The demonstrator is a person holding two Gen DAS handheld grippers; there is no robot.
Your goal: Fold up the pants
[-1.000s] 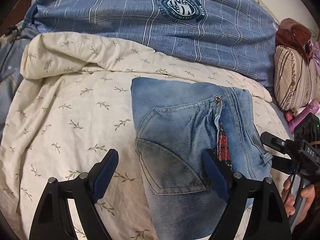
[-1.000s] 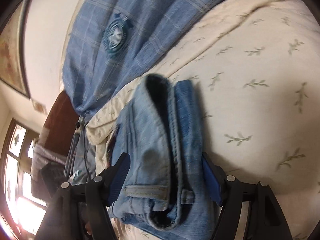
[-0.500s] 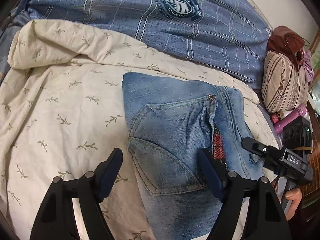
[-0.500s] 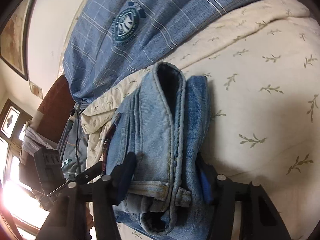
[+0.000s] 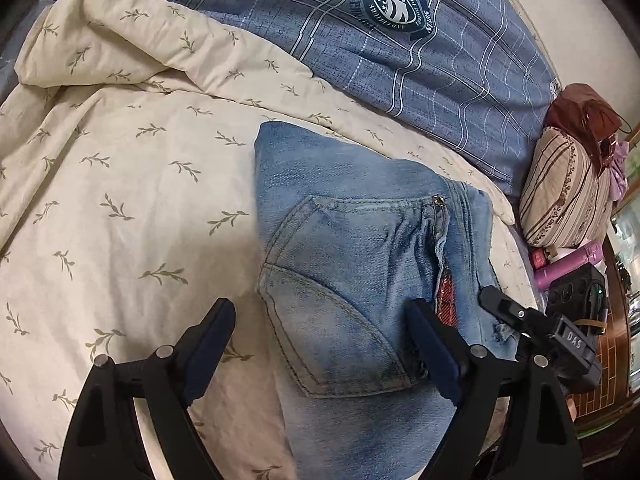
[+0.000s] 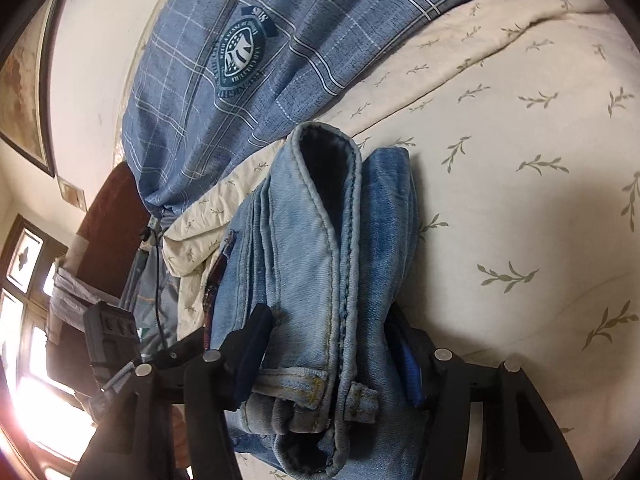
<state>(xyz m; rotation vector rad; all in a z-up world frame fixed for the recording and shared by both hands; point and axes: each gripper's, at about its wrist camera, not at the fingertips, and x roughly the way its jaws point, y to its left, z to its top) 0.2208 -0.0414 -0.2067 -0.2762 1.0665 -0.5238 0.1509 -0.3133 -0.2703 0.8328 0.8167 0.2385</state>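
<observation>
Between the right gripper's (image 6: 328, 360) slightly opening jaws, whose pads bracket the folded jeans (image 6: 320, 280) on the leaf-print quilt (image 6: 520, 160), the waistband stack wants an even release, while the left gripper (image 5: 320, 344) opens empty over the pocket; pad contact stays unclear.

Faded blue jeans (image 5: 360, 264) lie folded into a thick stack, back pocket up, on the leaf-print cream quilt (image 5: 120, 184).

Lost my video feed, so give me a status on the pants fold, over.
Left gripper opening above folded jeans, holding nothing. Right gripper opening, waistband end between its pads. Jeans lie folded on the cream quilt. Nothing in the way.
</observation>
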